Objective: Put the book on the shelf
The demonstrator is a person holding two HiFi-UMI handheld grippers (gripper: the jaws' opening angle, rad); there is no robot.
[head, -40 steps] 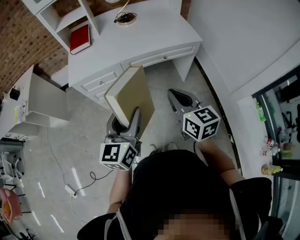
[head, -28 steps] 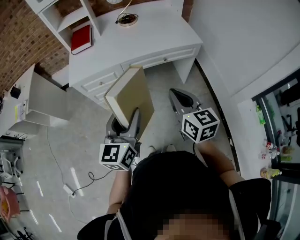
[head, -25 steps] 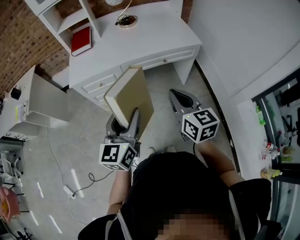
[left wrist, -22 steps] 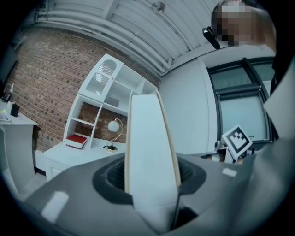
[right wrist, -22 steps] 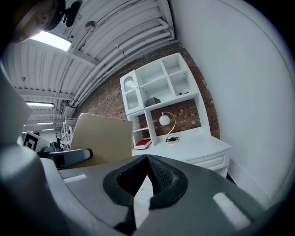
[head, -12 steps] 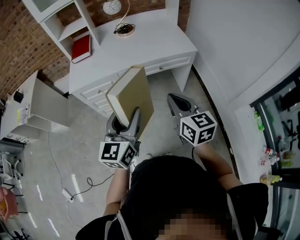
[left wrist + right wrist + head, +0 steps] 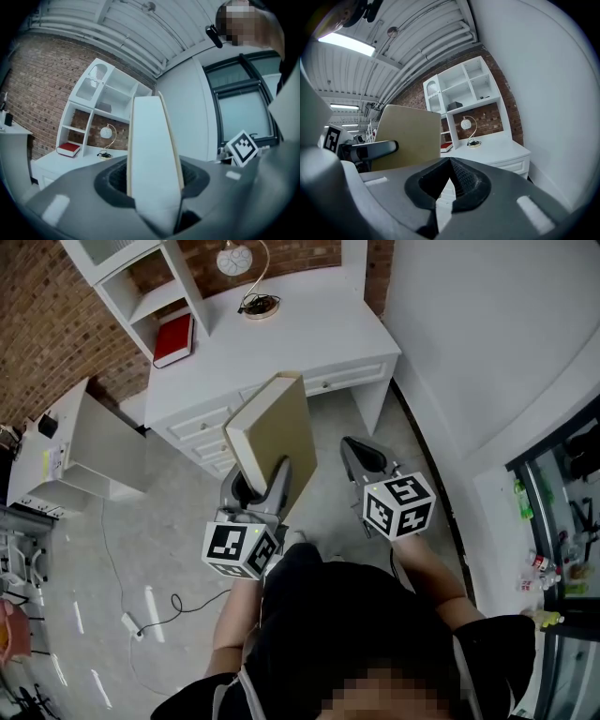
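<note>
A tan hardcover book (image 7: 274,427) stands upright, its lower end clamped in my left gripper (image 7: 258,476). In the left gripper view the book (image 7: 151,150) shows edge-on between the jaws, which are shut on it. My right gripper (image 7: 356,448) hangs to the book's right, shut on nothing, its jaws meeting (image 7: 450,162). From there the book's cover (image 7: 408,133) fills the left side. Ahead stands the white shelf unit (image 7: 141,277) on a white desk (image 7: 291,334). Its open compartments (image 7: 110,101) show against a brick wall.
A red book (image 7: 174,338) lies in the shelf's lowest bay, and a round lamp (image 7: 233,259) stands on the desk. A white cabinet (image 7: 98,442) sits left of the desk. A cable and power strip (image 7: 131,620) lie on the floor. A white wall (image 7: 487,343) rises at right.
Both grippers and the book have come nearer the desk. The desk and shelf sit lower in the head view, and the lamp now shows. The left gripper's grip is unchanged.
</note>
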